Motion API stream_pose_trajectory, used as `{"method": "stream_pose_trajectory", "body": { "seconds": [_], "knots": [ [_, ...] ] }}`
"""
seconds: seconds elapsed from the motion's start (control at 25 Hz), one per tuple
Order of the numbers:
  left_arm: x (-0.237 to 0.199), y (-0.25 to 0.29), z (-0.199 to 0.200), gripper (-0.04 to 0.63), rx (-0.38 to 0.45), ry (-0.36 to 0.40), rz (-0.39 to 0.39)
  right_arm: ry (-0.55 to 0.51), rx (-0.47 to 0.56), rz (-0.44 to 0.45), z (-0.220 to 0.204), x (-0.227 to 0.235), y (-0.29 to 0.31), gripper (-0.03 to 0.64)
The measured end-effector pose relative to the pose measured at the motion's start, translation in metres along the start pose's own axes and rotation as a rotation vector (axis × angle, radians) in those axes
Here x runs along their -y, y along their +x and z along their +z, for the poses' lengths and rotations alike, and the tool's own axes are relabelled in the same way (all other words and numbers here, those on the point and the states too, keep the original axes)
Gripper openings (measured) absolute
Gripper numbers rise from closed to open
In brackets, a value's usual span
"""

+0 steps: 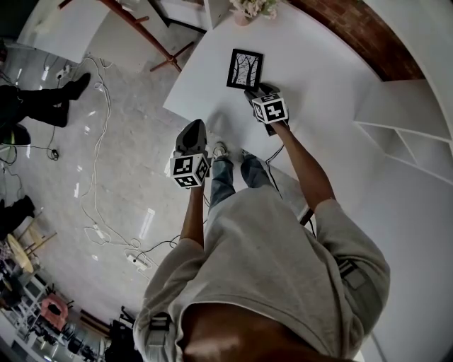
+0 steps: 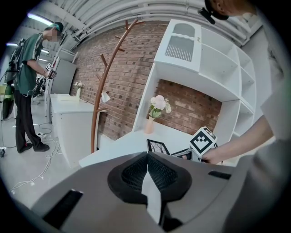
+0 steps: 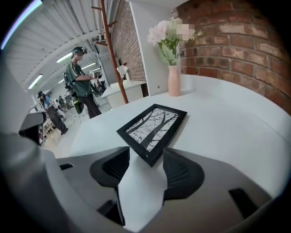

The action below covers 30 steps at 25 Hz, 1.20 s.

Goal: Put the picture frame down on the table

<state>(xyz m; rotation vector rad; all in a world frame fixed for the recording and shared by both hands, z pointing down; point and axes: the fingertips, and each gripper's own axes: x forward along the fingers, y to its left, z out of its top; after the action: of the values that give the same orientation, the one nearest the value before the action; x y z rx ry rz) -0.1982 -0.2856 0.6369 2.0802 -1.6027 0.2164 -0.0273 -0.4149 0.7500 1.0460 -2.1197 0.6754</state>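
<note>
The black picture frame (image 1: 245, 68) with a tree print lies flat on the white table (image 1: 322, 63). In the right gripper view the picture frame (image 3: 153, 128) rests just ahead of my jaws, its near corner reaching between the tips without touching them. My right gripper (image 1: 255, 91) (image 3: 146, 158) is open and holds nothing. My left gripper (image 1: 192, 133) (image 2: 148, 158) is shut and empty, held off the table's near edge over the floor. From the left gripper view the frame (image 2: 158, 146) shows beside the right gripper's marker cube (image 2: 203, 142).
A pink vase of flowers (image 3: 174, 79) (image 1: 251, 8) stands behind the frame near the brick wall. A wooden coat rack (image 2: 102, 86) stands left of the table, and white shelves (image 1: 396, 134) are at the right. Cables (image 1: 99, 141) trail on the floor. A person (image 3: 82, 82) stands far off.
</note>
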Motion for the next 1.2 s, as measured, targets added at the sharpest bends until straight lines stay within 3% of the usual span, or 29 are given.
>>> {"method": "stream_pose_trajectory", "body": {
  "seconds": [0.28, 0.72, 1.2],
  "knots": [
    [-0.001, -0.006, 0.003, 0.017, 0.006, 0.014, 0.005, 0.008, 0.04, -0.003, 0.007, -0.001, -0.009, 0.215],
    [0.013, -0.008, 0.018, 0.017, 0.029, 0.049, -0.012, -0.096, 0.161, -0.042, 0.022, -0.014, -0.05, 0.04],
    [0.028, -0.01, 0.046, 0.017, 0.062, 0.108, -0.032, -0.087, 0.322, -0.044, 0.047, -0.024, -0.109, 0.025]
  ]
}}
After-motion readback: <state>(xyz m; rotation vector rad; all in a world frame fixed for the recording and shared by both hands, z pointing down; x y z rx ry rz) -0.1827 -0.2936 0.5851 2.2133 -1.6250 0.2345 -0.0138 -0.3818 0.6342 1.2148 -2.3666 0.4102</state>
